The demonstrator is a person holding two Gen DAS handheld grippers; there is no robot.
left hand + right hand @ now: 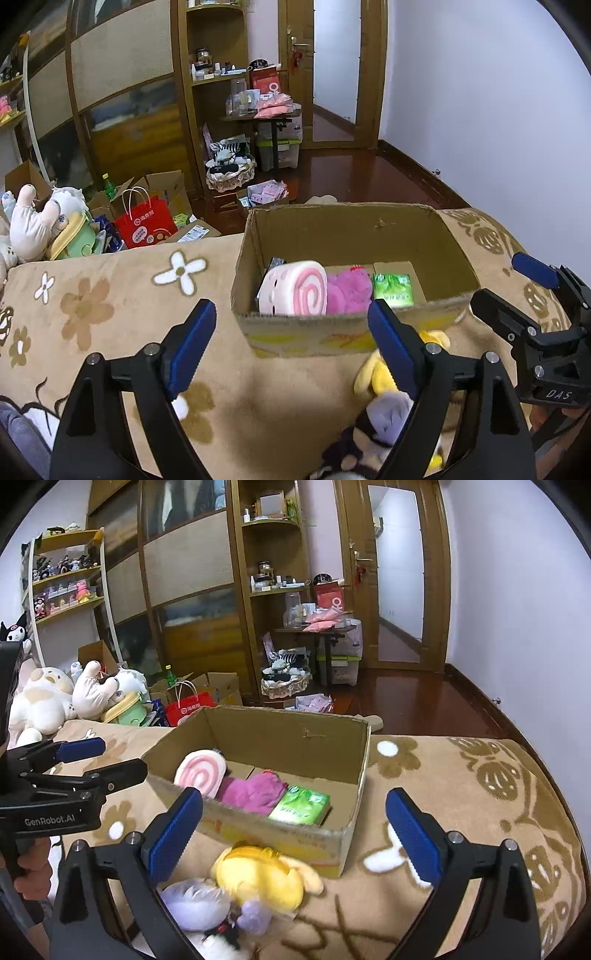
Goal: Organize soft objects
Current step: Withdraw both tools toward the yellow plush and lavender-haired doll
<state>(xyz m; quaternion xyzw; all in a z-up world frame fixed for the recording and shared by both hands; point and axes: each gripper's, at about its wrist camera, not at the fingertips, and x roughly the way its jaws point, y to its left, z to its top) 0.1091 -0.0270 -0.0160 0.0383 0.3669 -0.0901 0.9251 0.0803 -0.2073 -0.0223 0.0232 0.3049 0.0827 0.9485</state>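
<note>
An open cardboard box [317, 332] [255, 827] stands on a beige flowered blanket. Inside lie a pink swirl roll plush [295, 288] [201, 773], a magenta plush [349, 291] [253, 790] and a green tissue pack [393, 290] [301, 805]. A yellow plush [376, 373] [266, 875] and a purple-and-black plush [384, 417] [207, 904] lie on the blanket in front of the box. My left gripper [291, 343] [110, 760] is open and empty, left of these two plushes. My right gripper [295, 834] [517, 284] is open and empty, just above them.
Large white plush toys [33, 225] [44, 698] are piled beyond the blanket at the left. A red paper bag [146, 225], cardboard boxes and a green bottle [109, 186] crowd the floor. A wooden wardrobe, shelves, a small cluttered table [266, 114] and a door stand behind.
</note>
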